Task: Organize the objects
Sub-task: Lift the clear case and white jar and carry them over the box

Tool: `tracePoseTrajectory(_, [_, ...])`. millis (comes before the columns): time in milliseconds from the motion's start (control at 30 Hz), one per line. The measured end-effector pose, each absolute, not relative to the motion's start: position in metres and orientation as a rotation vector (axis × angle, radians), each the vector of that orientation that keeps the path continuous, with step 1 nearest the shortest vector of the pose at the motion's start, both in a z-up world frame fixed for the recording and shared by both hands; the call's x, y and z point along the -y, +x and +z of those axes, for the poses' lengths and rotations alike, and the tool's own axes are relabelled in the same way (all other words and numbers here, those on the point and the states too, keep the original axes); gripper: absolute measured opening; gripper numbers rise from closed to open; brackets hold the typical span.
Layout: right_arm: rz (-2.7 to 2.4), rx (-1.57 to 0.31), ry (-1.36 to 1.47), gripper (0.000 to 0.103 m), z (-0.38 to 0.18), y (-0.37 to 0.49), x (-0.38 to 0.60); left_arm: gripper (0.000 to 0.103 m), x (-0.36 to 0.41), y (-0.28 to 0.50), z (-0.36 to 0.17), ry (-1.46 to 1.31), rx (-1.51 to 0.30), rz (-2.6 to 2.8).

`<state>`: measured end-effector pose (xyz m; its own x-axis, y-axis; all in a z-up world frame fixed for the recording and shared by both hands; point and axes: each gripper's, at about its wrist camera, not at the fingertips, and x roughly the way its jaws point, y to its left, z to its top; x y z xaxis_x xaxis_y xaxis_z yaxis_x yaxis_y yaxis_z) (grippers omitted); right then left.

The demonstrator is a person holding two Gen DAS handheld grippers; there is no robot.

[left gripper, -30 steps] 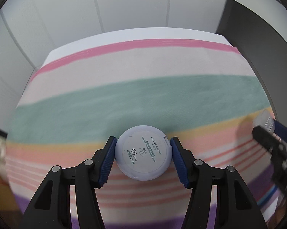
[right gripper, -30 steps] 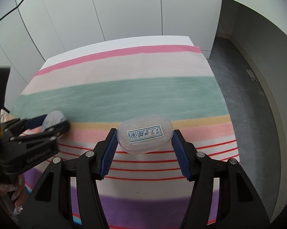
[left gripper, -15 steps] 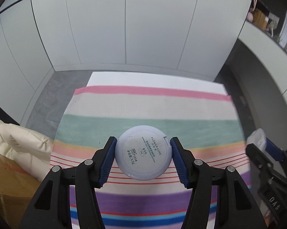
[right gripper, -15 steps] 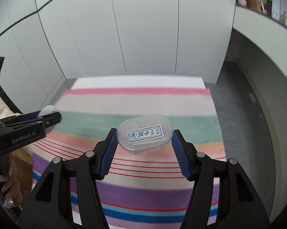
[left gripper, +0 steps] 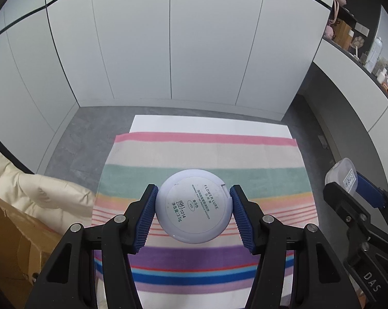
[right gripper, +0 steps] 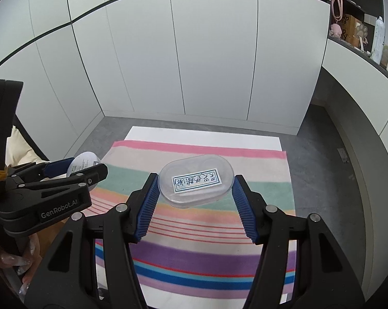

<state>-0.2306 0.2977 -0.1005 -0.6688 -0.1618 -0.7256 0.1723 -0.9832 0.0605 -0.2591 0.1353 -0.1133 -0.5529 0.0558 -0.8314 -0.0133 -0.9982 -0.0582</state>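
A round compact (left gripper: 193, 207) is clamped in the left tongs (left gripper: 193, 213) and a clear case (right gripper: 196, 181) in the right tongs (right gripper: 195, 200), both high above the striped cloth (left gripper: 201, 154). Placement remains, seemingly; no destination is seen.

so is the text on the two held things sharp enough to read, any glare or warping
Left wrist view: compact sharp, label legible, no glare. Right wrist view: clear case label sharp but upside down, faint sheen on its lid. Both views: fisheye bends the wall panels, dark corners.
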Motion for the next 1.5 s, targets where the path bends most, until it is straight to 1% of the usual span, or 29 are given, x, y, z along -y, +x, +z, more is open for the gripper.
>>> tracePoseTrajectory(333, [-2.675, 0.045, 1.262, 0.060, -0.103, -0.190, -0.306, 0.058, -0.139, -0.205, -0.089, -1.388, -0.023, 2.782])
tracePoseTrajectory(500, [-2.677, 0.017, 1.278, 0.060, -0.102, -0.162, -0.307, 0.058, -0.143, -0.174, -0.085, -1.359, -0.066, 2.795])
tracePoseTrajectory(633, [-2.659, 0.032, 1.303, 0.060, -0.107, -0.138, -0.308, 0.058, -0.143, -0.149, -0.086, -1.353, -0.099, 2.796])
tracePoseTrajectory(1000, [-2.593, 0.057, 1.400, 0.060, -0.122, -0.074, -0.311, 0.058, -0.135, -0.096, -0.097, -1.437, -0.073, 2.724])
tracePoseTrajectory(1167, [-2.587, 0.044, 1.408, 0.060, -0.121, -0.068, -0.308, 0.058, -0.124, -0.086, -0.102, -1.459, -0.039, 2.724])
tracePoseTrajectory(1500, [-2.585, 0.007, 1.369, 0.060, -0.109, -0.063, -0.283, 0.058, -0.088, -0.075, -0.094, -1.453, 0.039, 2.776])
